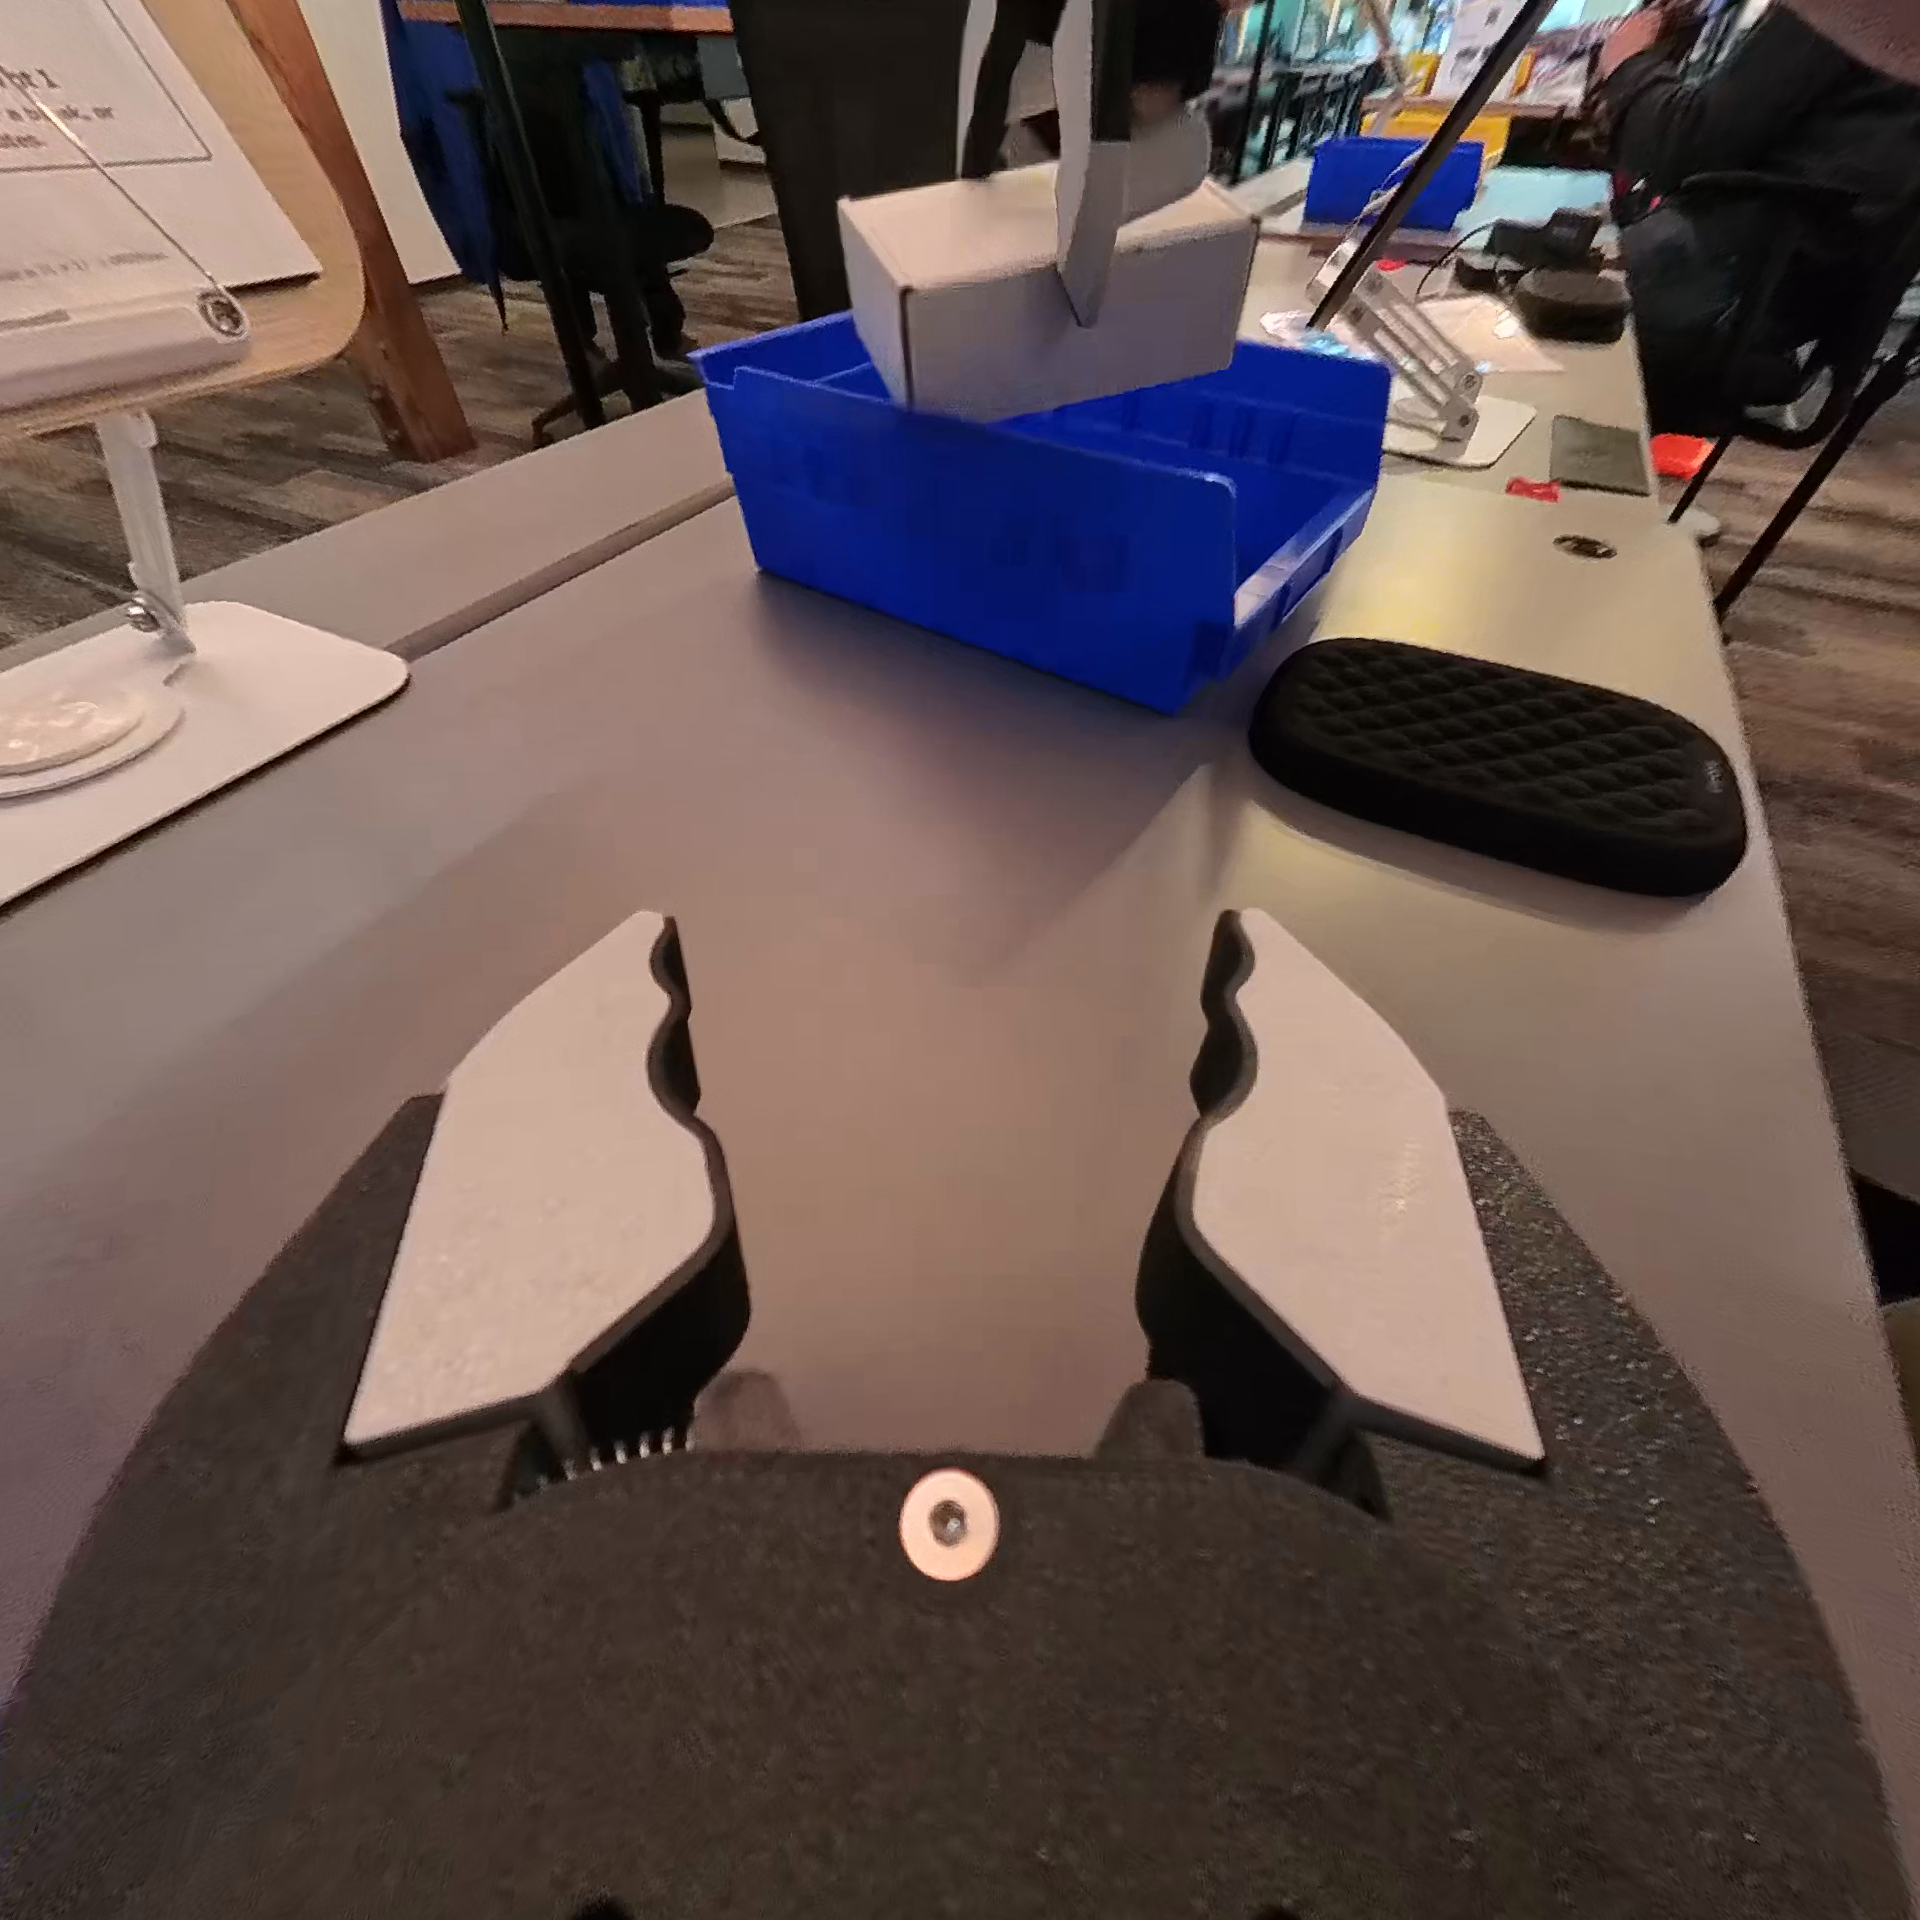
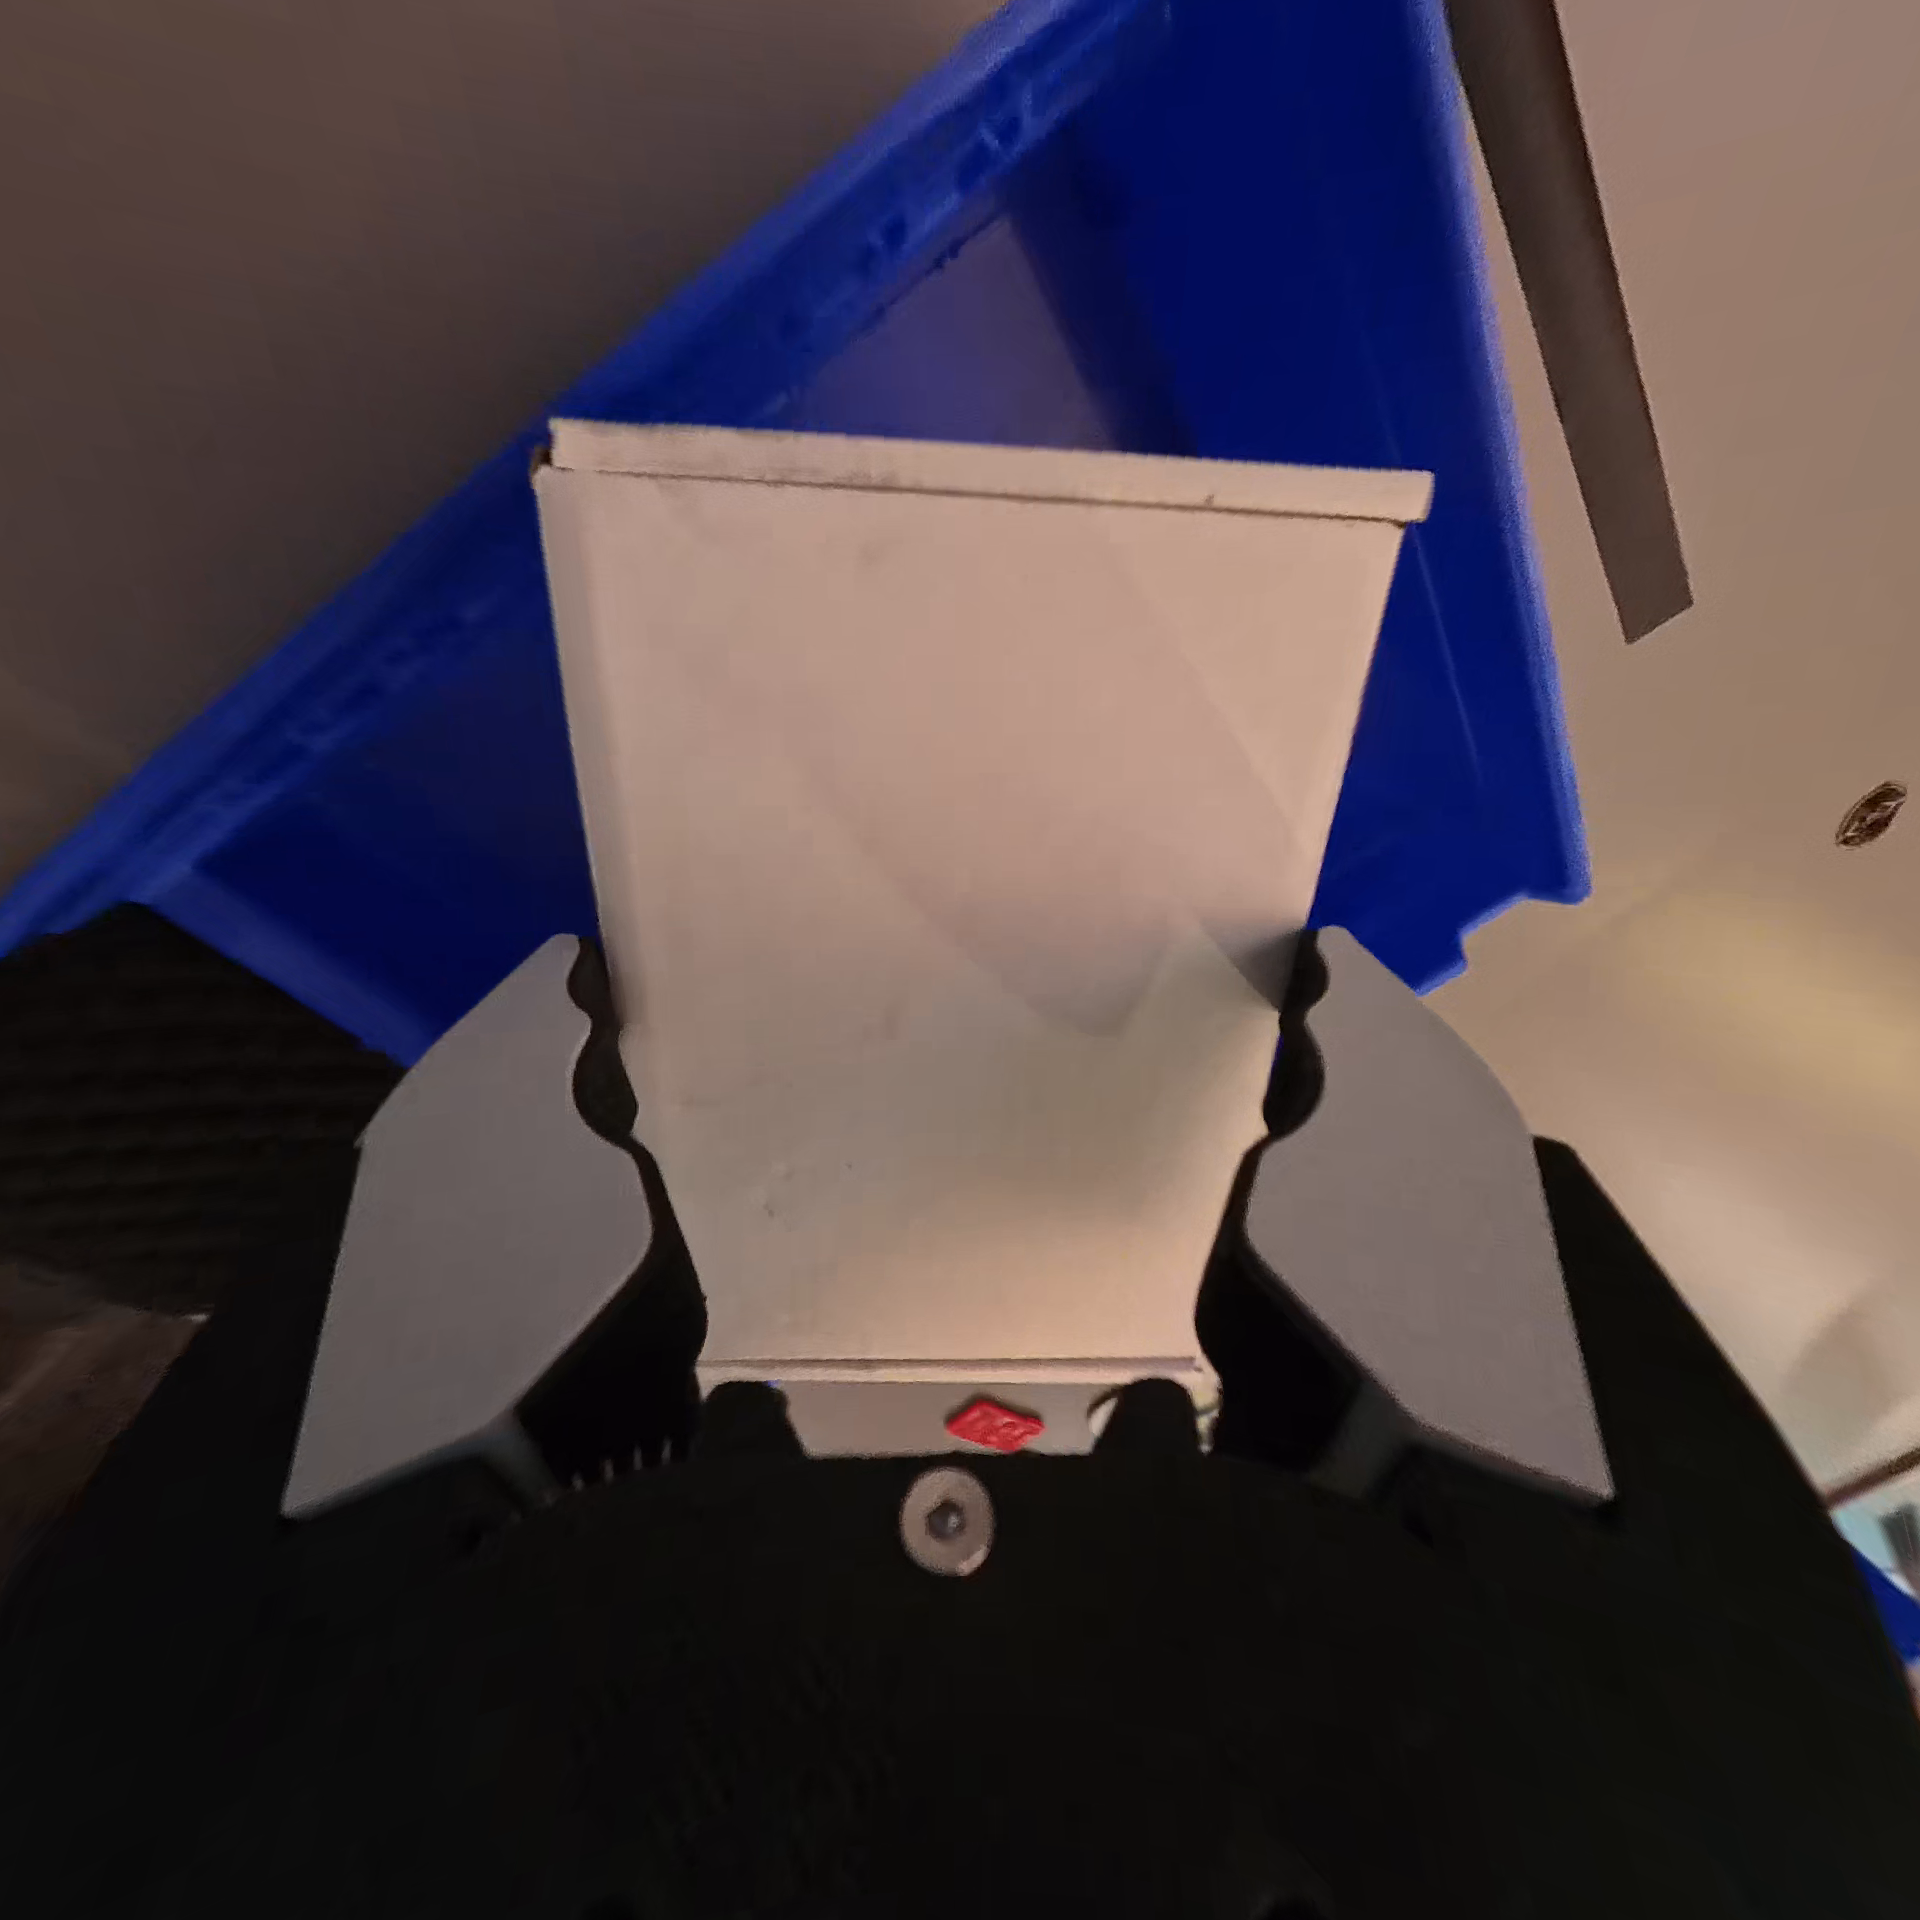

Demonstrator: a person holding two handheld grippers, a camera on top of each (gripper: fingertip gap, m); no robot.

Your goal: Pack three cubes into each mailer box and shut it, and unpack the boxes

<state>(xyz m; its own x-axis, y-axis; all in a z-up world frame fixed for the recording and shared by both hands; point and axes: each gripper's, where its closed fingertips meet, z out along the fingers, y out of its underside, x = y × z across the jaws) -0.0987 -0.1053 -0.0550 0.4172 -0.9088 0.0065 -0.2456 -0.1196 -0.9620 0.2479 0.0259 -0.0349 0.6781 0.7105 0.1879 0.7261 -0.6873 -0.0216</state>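
Observation:
A shut white mailer box point(image 1: 1039, 301) hangs tilted in the air just above the blue bin point(image 1: 997, 540) at the far middle of the grey table point(image 1: 831, 831). My right gripper point(image 1: 1086, 270) comes down from above and is shut on the box's sides. In the right wrist view the box point(image 2: 977, 831) fills the space between the fingers of my right gripper point(image 2: 945, 997), with the blue bin point(image 2: 1299, 312) below it. My left gripper point(image 1: 951, 966) is open and empty, low over the bare table near its front. No cubes show.
A black quilted pad point(image 1: 1496, 758) lies to the right of the bin. A white stand base point(image 1: 208, 707) with a board sits at the left. A laptop stand point(image 1: 1423, 364) and a second blue bin point(image 1: 1392, 177) are farther back right. A person's dark sleeve point(image 1: 1745, 114) is top right.

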